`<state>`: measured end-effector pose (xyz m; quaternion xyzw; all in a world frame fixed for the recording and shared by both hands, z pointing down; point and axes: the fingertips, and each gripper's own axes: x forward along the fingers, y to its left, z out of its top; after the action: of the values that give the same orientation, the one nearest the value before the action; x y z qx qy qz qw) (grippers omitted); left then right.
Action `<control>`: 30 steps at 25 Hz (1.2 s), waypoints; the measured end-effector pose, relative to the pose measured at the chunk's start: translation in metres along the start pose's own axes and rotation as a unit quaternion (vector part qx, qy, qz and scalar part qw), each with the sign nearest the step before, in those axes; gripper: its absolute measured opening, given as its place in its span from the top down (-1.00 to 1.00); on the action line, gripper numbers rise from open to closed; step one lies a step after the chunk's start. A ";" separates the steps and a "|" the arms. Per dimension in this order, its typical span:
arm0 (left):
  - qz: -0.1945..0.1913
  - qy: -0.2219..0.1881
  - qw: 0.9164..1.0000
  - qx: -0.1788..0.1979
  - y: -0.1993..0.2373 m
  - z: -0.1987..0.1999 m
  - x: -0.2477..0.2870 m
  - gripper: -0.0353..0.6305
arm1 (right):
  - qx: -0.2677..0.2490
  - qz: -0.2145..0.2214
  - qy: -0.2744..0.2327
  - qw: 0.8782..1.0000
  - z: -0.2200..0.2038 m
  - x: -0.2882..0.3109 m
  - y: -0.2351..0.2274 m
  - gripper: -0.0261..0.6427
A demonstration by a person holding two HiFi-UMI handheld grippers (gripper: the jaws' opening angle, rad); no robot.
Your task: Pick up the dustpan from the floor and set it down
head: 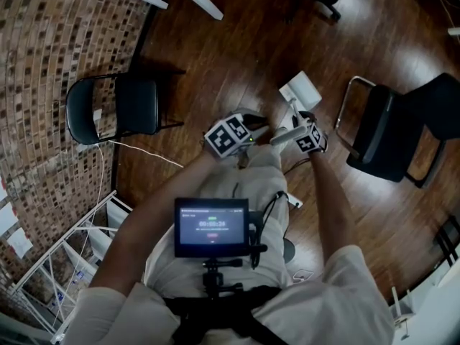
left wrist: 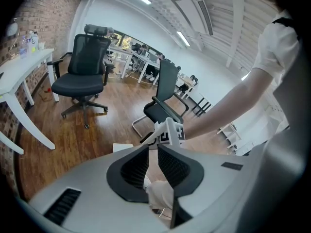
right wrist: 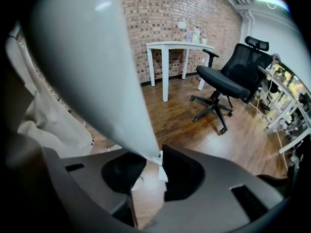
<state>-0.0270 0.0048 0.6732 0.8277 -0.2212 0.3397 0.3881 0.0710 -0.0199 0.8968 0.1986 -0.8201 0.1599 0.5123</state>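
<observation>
The white dustpan [head: 300, 90] rests low over the wood floor just beyond my hands, its handle slanting back toward me. My right gripper [head: 293, 129] has the handle's end. In the right gripper view the pale handle [right wrist: 97, 57] fills the upper left and tapers down into the right gripper [right wrist: 154, 155], whose jaws stand close together on its tip. My left gripper [head: 253, 126] hovers beside it on the left, over my knee. In its own view the left gripper [left wrist: 153, 147] shows only a thin slit with nothing in it, and a white corner of the dustpan [left wrist: 123, 146] shows past the left jaw.
A black folding chair [head: 115, 110] stands at the left by the brick wall [head: 43, 63], another black chair [head: 392, 131] close on the right. A white table [right wrist: 170, 45] and an office chair [right wrist: 228, 81] stand further off. A white wire rack [head: 65, 264] is at lower left.
</observation>
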 end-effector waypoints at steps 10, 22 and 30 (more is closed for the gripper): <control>0.001 -0.009 1.000 0.011 -0.004 -0.001 -0.005 0.74 | 0.061 -0.025 0.017 0.998 -0.014 -0.009 0.007 0.15; -0.005 -0.020 0.999 0.026 -0.005 -0.011 -0.029 0.74 | 0.236 -0.089 0.023 0.967 -0.053 -0.031 0.019 -0.15; -0.010 -0.018 0.999 0.037 -0.006 -0.031 -0.042 0.74 | 0.324 -0.085 -0.001 0.942 -0.072 -0.031 0.031 -0.14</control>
<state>-0.0636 0.0376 0.6536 0.8495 -0.2073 0.3288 0.3568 0.1238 0.0456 0.8974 0.4231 -0.7043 0.3727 0.4315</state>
